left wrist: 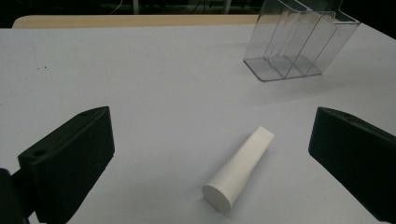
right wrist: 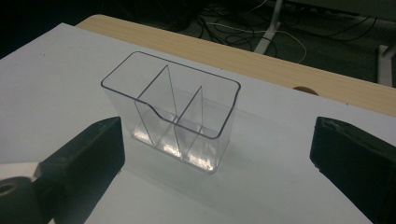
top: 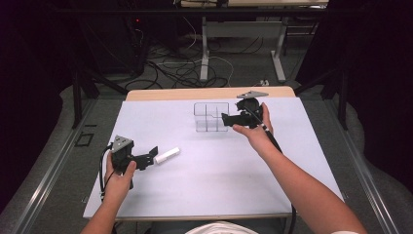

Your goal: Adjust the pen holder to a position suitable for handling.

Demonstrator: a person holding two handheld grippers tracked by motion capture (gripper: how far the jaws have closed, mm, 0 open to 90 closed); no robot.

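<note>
Two open grippers (top: 152, 155) (top: 225, 118), tube (left wrist: 241, 167), organizer (right wrist: 173, 119)

White sheet covers most of the worktop (top: 209, 185), with a strip of bare wood showing along the far edge. Left gripper (top: 152, 157) sits near the left edge, held in the person's left hand (top: 118, 176), its fingers spread and pointing at a small white tube (top: 167, 155) lying just beside their tips. Toward the far edge, around the middle, stands a clear divided organizer (top: 211, 117). Right gripper (top: 225, 119) is right up against its right side, fingers aimed at it, held in the right hand (top: 255, 129). Cables litter the floor (top: 185, 68) beyond.
</note>
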